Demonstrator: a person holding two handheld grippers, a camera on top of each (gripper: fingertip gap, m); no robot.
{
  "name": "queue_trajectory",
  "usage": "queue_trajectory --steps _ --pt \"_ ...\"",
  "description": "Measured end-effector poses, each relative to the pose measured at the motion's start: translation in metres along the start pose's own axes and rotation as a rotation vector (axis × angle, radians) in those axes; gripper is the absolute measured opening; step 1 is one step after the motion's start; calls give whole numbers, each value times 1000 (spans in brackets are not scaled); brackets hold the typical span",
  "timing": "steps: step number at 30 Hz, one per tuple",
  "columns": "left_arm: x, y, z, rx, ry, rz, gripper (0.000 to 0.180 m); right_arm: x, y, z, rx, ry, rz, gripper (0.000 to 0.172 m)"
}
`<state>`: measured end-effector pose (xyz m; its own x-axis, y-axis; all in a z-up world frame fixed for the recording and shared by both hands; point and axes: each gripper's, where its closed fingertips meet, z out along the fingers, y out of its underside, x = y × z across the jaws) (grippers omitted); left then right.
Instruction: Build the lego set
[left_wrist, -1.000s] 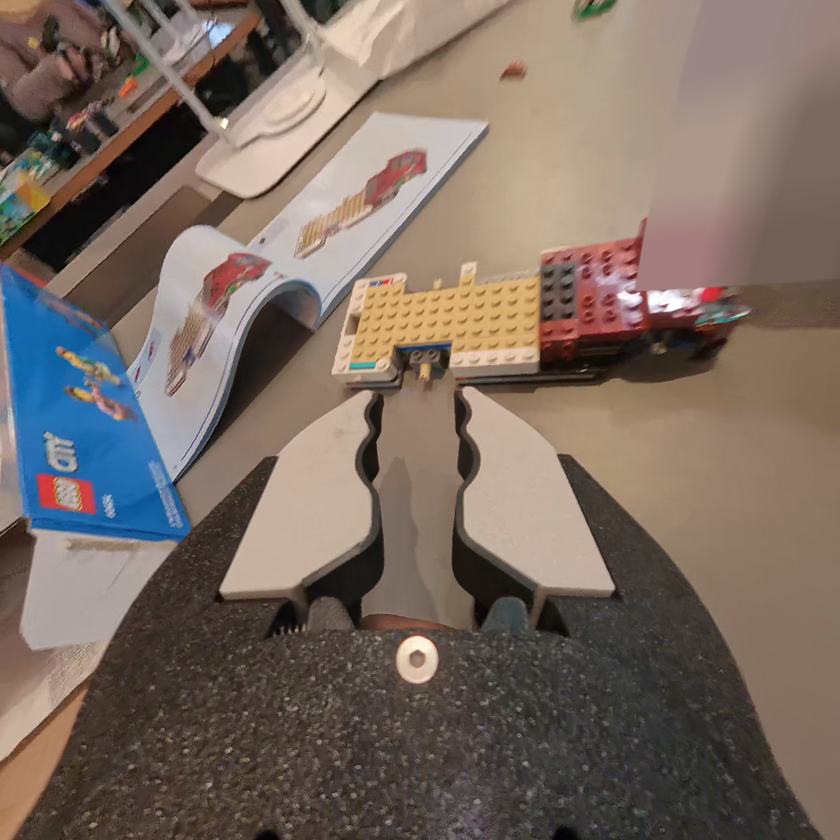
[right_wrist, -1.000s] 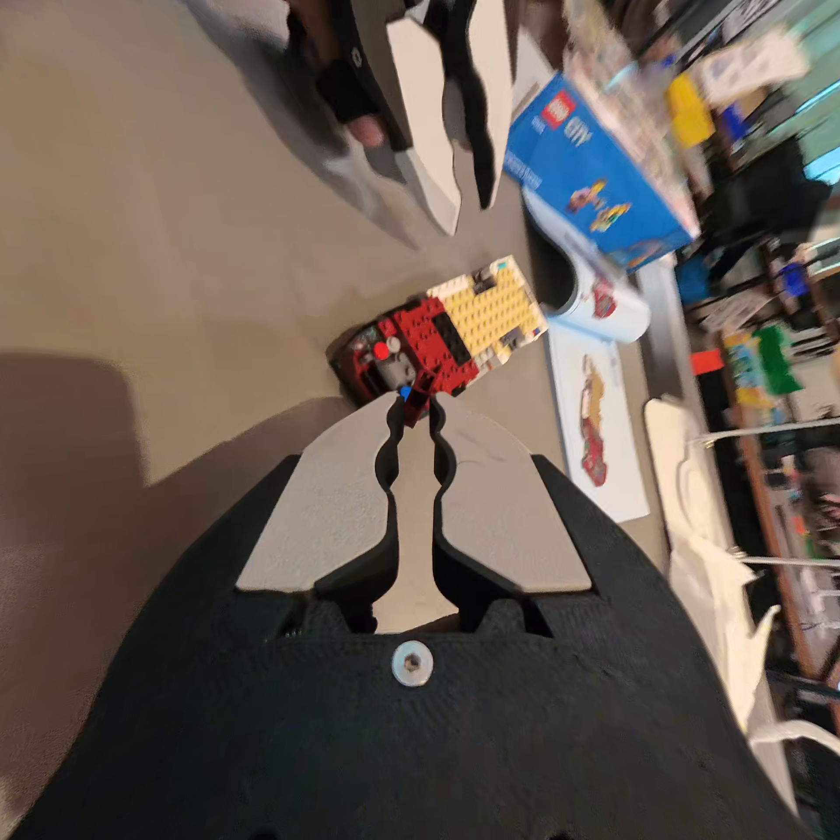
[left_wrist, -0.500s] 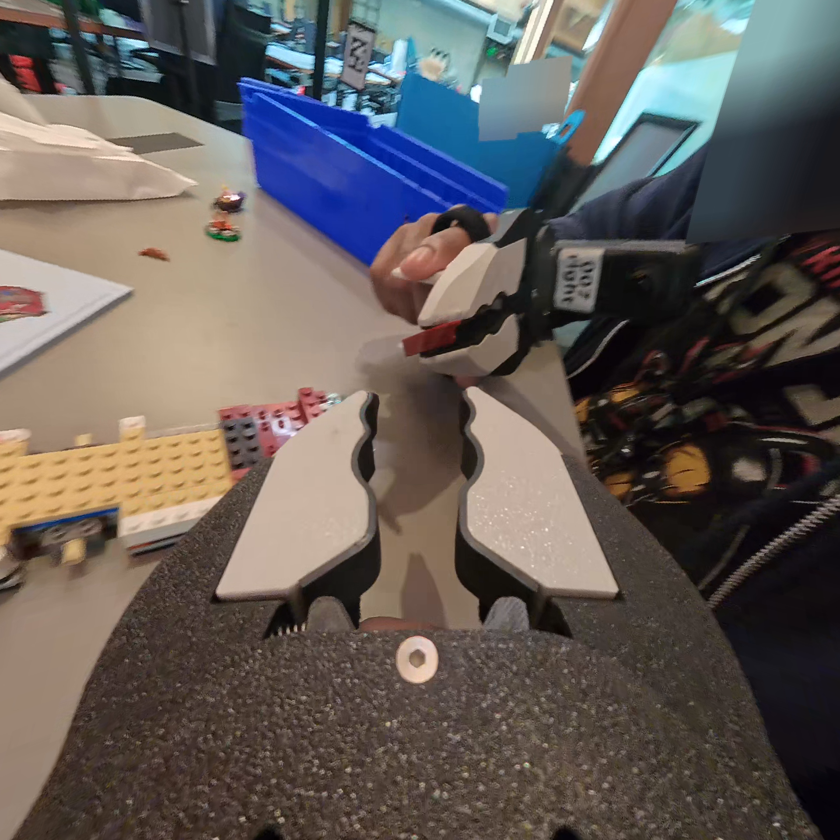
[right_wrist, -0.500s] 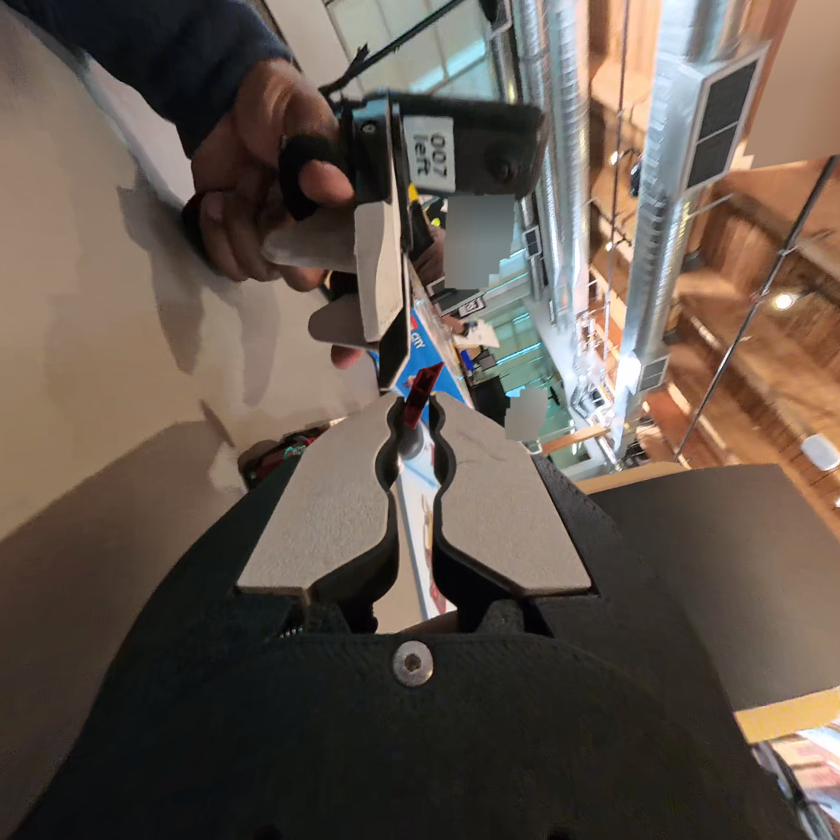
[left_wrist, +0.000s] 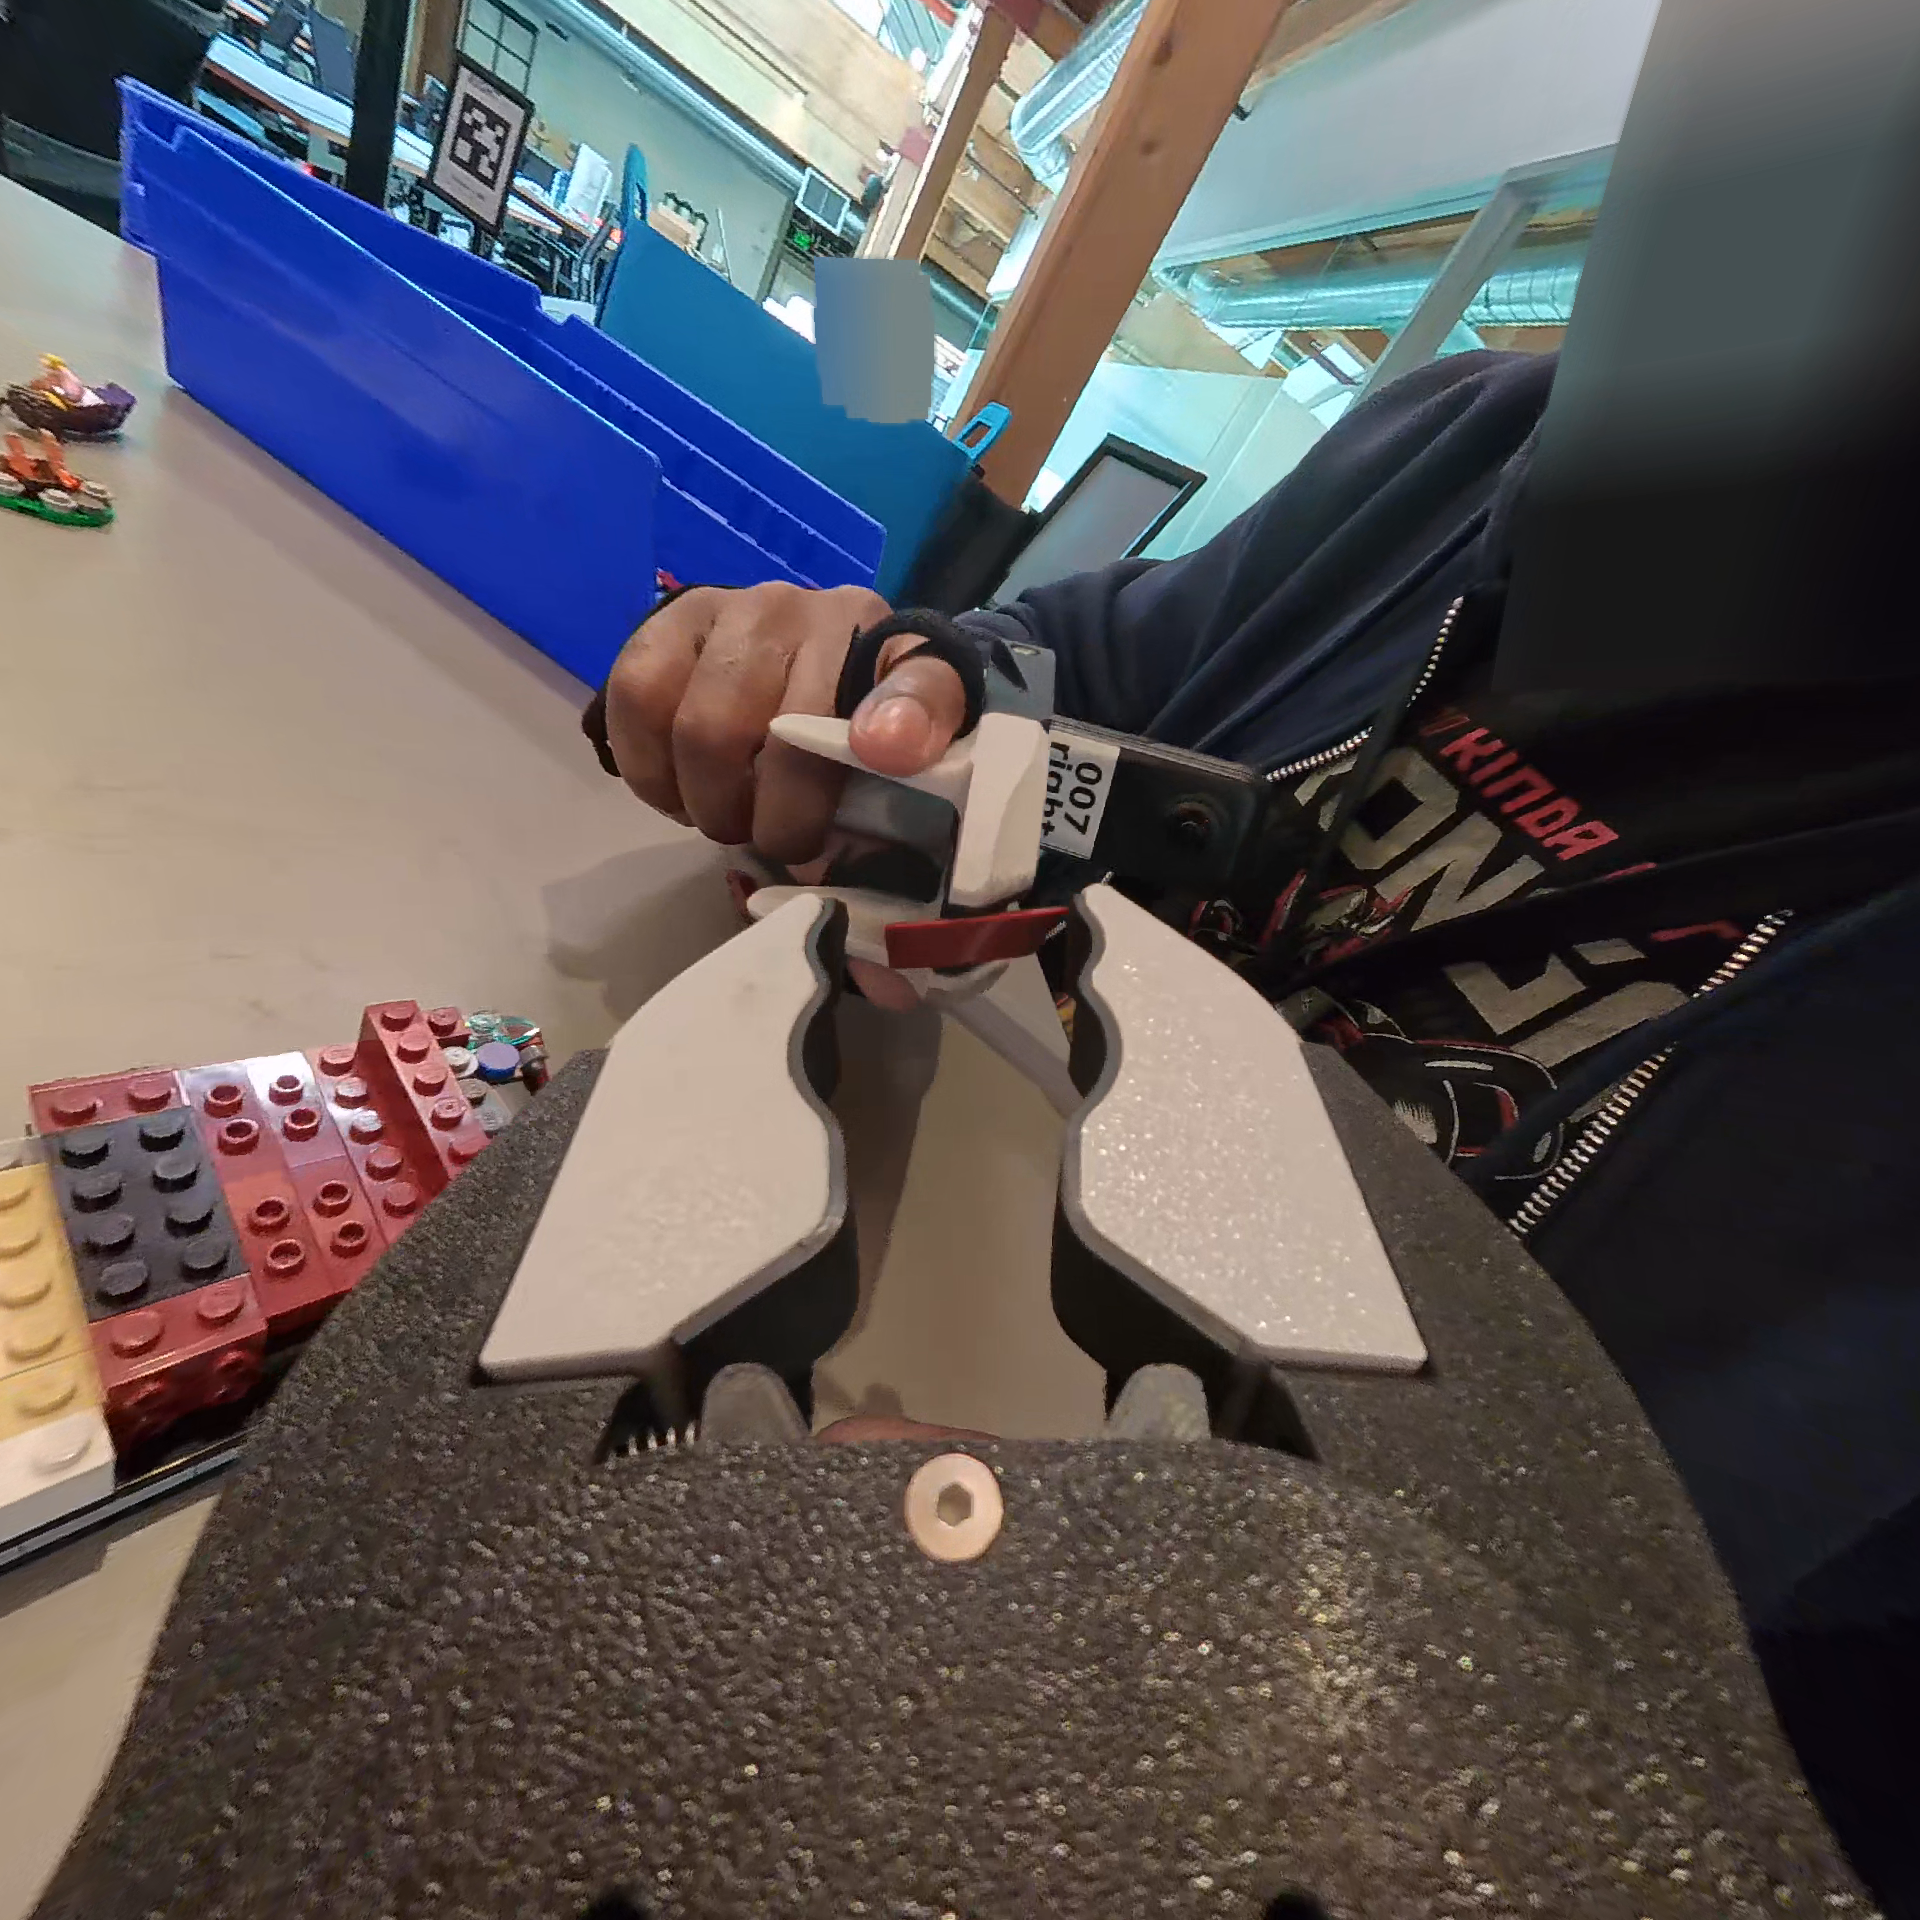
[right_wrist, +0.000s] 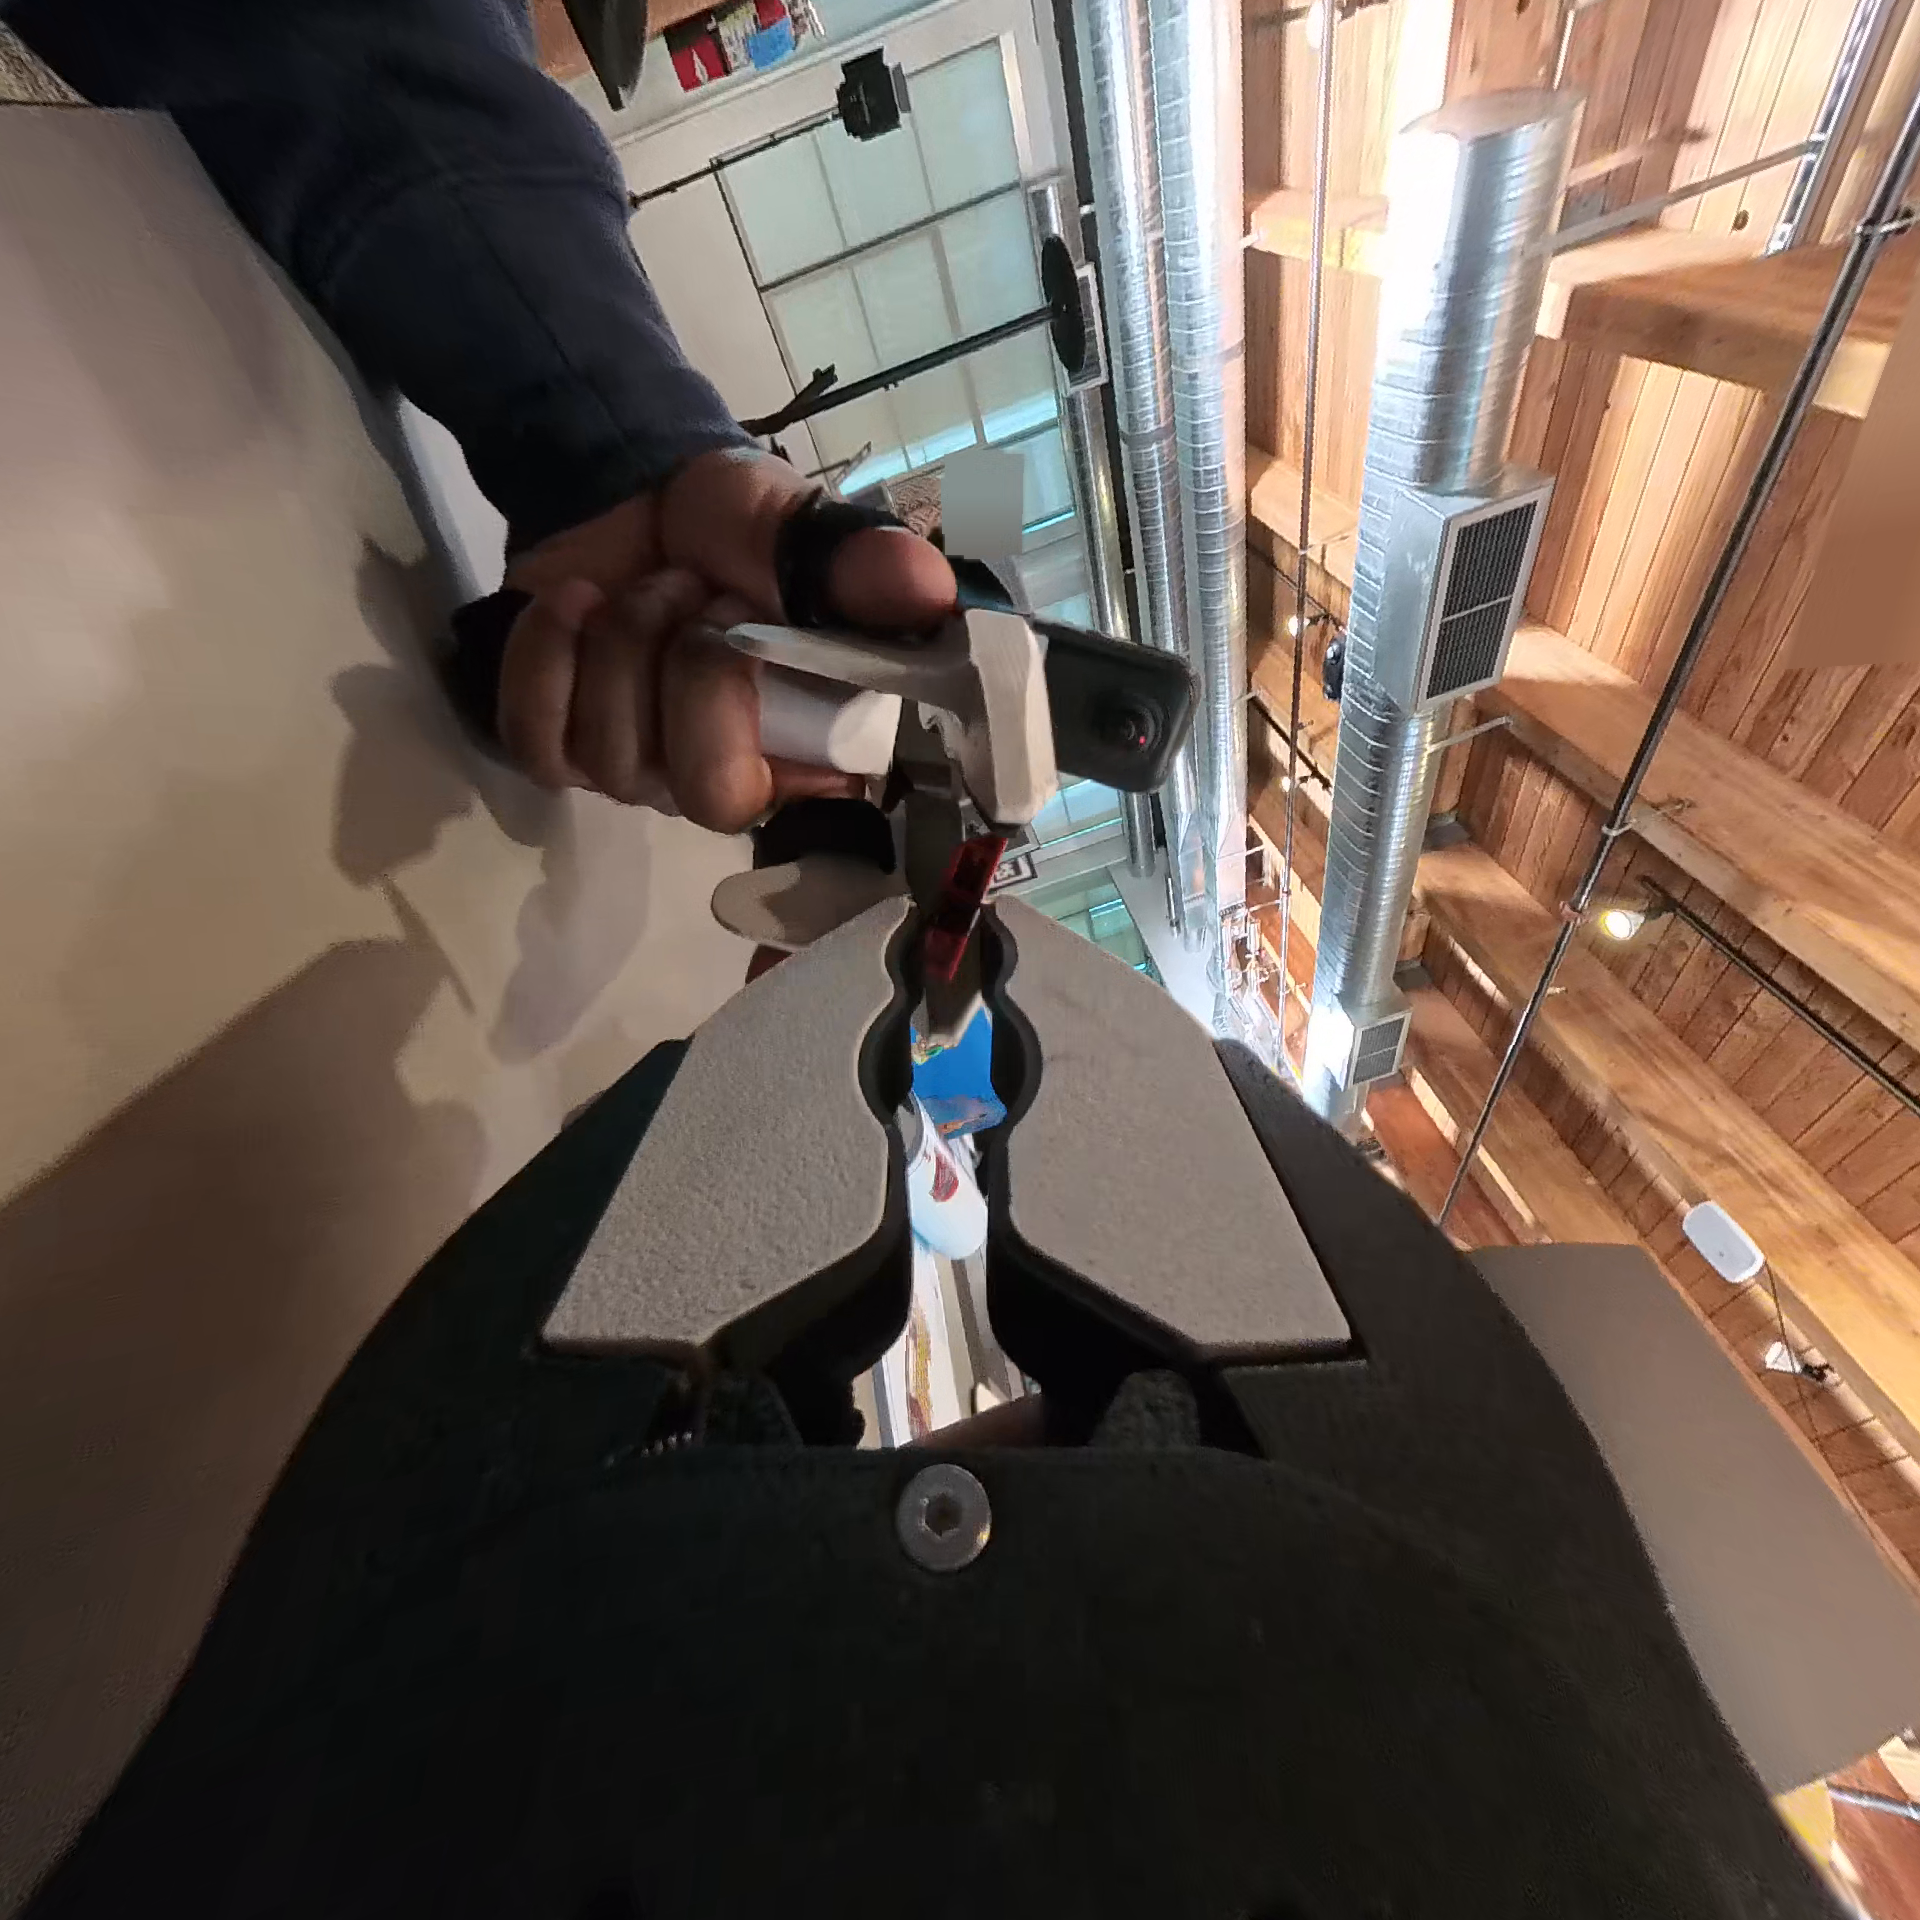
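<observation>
Your right gripper (right_wrist: 951, 914) has its two pads closed on a small dark red brick piece (right_wrist: 954, 914), which stands on edge in the narrow slot between the fingertips; the same piece (left_wrist: 971, 933) shows in the left wrist view as a flat red strip sticking out sideways from that gripper's tips at about 12 o'clock from your left gripper.

Your left gripper (left_wrist: 951, 920) stands wide open; its pale fingers (left_wrist: 727, 1039) flank the red piece on either side, and a gap shows between each pad and the piece, so nothing is gripped there; in the right wrist view one of its fingers crosses just beside the red piece, at 12 o'clock from the right tips.

Your right hand (left_wrist: 748, 717) wraps the handle of the right gripper, thumb through a black loop; your left hand (right_wrist: 644, 665) does the same in the other view.

On the grey table (left_wrist: 260, 727), at 9 o'clock of the left gripper's body, lies a brick model (left_wrist: 208, 1195) of dark red, black and tan studs; a blue bin (left_wrist: 416, 416) stands at 11 o'clock, with two small brick figures (left_wrist: 57, 447) at 10 o'clock near the picture's edge; a dark blue sleeve (right_wrist: 416, 208) runs to 11 o'clock in the right view.
</observation>
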<state>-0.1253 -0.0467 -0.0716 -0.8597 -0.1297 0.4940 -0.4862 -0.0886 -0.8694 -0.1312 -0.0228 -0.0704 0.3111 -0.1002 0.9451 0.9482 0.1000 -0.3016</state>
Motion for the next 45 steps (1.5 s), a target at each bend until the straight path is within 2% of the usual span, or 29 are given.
queue_trajectory --steps 5,10,16,19,24,27,35,39,45 --pt "4 6 4 -41 22 0 34 0 1 2 0 5 -4 8" --pt "-6 8 5 -58 -55 5 34 -4 10 3 -40 -14 -7 8" --pt "-36 15 -7 -141 -329 55 34 -17 25 -1 -121 -96 -26 7" --pt "-53 18 -18 -210 -524 100 34 -26 38 -3 -193 -148 -24 11" --pt "-72 30 -26 -426 -812 258 34 -40 46 1 -248 -221 -36 18" --pt "-77 36 -27 -543 -914 351 34 -50 49 3 -277 -276 -42 22" --pt "-80 39 -30 -664 -1006 443 34 -65 53 8 -268 -409 -31 33" --pt "-79 41 -31 -706 -1018 449 34 -69 55 13 -253 -465 -44 40" --pt "-77 42 -32 -735 -1035 446 34 -76 51 19 -212 -547 -64 42"
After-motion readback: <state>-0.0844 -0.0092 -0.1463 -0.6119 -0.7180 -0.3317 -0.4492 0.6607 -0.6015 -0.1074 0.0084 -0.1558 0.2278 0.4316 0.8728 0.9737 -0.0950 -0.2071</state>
